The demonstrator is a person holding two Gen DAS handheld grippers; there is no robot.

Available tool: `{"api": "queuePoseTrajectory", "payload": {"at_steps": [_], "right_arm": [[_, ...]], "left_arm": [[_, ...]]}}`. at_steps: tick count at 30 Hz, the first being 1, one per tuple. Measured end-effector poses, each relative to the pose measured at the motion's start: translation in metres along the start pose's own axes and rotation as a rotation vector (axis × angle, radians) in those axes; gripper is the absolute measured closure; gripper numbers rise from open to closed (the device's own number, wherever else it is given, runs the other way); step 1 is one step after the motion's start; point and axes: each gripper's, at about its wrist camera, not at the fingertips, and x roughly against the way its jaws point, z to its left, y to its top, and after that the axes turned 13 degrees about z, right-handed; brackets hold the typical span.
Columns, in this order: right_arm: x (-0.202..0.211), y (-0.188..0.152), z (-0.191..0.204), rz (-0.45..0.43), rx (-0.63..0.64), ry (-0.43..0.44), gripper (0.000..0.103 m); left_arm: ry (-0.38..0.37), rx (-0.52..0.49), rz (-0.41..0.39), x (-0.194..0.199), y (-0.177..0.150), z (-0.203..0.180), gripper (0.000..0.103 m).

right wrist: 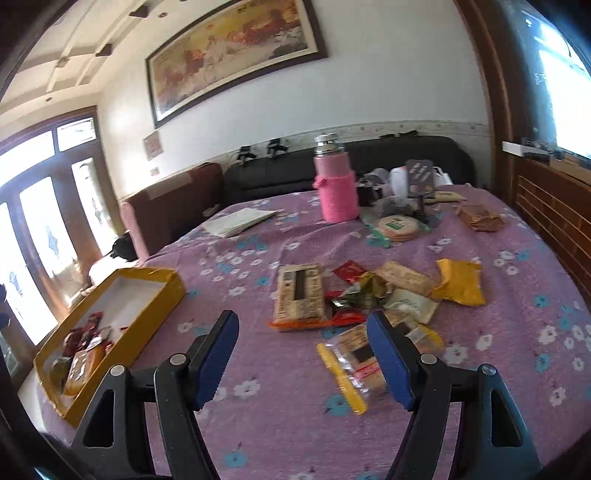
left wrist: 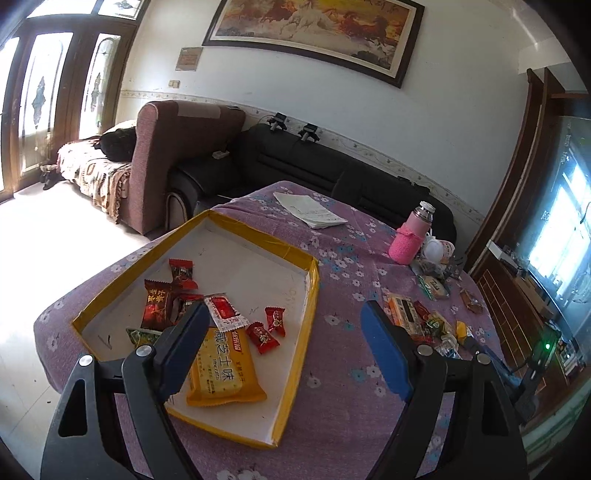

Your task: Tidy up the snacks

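L fingers (left wrist: 282, 334) open | yellow box (left wrist: 312, 291): orange biscuit pack (left wrist: 221, 365), red candies (left wrist: 263, 336)

- White wall (left wrist: 332, 110) with a framed horse painting (left wrist: 317, 26)
- Black sofa (left wrist: 295, 162) beside a maroon armchair (left wrist: 173, 147)
- Bright glazed wooden doors (left wrist: 48, 92)

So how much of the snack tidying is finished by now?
Part done, I'd say. The yellow-edged box already holds several red candies and an orange biscuit pack. Nothing is in hand: the left tongs and right tongs both stand open and empty. A loose pile of snacks on the purple tablecloth is left.
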Motion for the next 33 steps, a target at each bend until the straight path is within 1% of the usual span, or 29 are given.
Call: {"api": "queuePoseTrajectory", "payload": {"at_steps": [1,2,4,6,9,12,14,16,18,20,21,23,24,26,27,29,33], "right_arm": [[-0.002,0.004,-0.007,0.018,-0.031,-0.033,0.029],[-0.004,0.008,-0.014,0.035,-0.055,-0.054,0.029],[-0.013,0.02,-0.028,0.109,-0.113,-0.066,0.029],[-0.024,0.032,-0.037,0.163,-0.163,-0.077,0.029],[-0.042,0.047,-0.043,0.217,-0.214,-0.103,0.032],[-0.073,0.064,-0.025,0.303,-0.17,-0.074,0.034],[-0.094,0.077,-0.009,0.325,-0.143,-0.063,0.033],[-0.124,0.091,0.009,0.375,-0.122,-0.063,0.033],[-0.145,0.102,0.021,0.384,-0.109,-0.095,0.033],[-0.17,0.109,0.03,0.44,-0.082,-0.135,0.033],[-0.178,0.11,0.031,0.448,-0.074,-0.153,0.033],[-0.195,0.11,0.034,0.492,-0.055,-0.167,0.033],[-0.199,0.11,0.035,0.501,-0.053,-0.162,0.033],[-0.201,0.11,0.036,0.515,-0.052,-0.155,0.039],[-0.201,0.108,0.039,0.523,-0.047,-0.151,0.046],[-0.197,0.101,0.049,0.528,-0.016,-0.168,0.046],[-0.178,0.077,0.065,0.543,0.011,-0.131,0.047]], "left_arm": [[-0.019,-0.01,0.01,-0.006,0.002,0.004,0.019],[-0.057,-0.024,0.031,-0.017,0.006,0.009,0.019],[-0.118,-0.044,0.066,-0.034,0.012,0.014,0.019],[-0.169,-0.061,0.092,-0.048,0.016,0.015,0.019],[-0.242,-0.084,0.132,-0.065,0.024,0.014,0.019],[-0.29,-0.109,0.176,-0.075,0.028,0.012,0.019],[-0.315,-0.121,0.2,-0.081,0.026,0.01,0.019],[-0.331,-0.121,0.211,-0.083,0.023,0.011,0.019],[-0.337,-0.115,0.23,-0.088,0.018,0.011,0.019],[-0.338,-0.093,0.231,-0.088,0.013,0.014,0.019],[-0.334,-0.083,0.228,-0.087,0.011,0.015,0.019],[-0.32,-0.063,0.218,-0.083,0.006,0.017,0.019],[-0.313,-0.055,0.212,-0.08,0.003,0.017,0.019],[-0.283,-0.042,0.191,-0.071,-0.001,0.017,0.019],[-0.273,-0.037,0.186,-0.069,-0.002,0.017,0.019],[-0.262,-0.02,0.177,-0.061,-0.005,0.014,0.019],[-0.224,-0.015,0.147,-0.046,-0.008,0.008,0.019]]}}
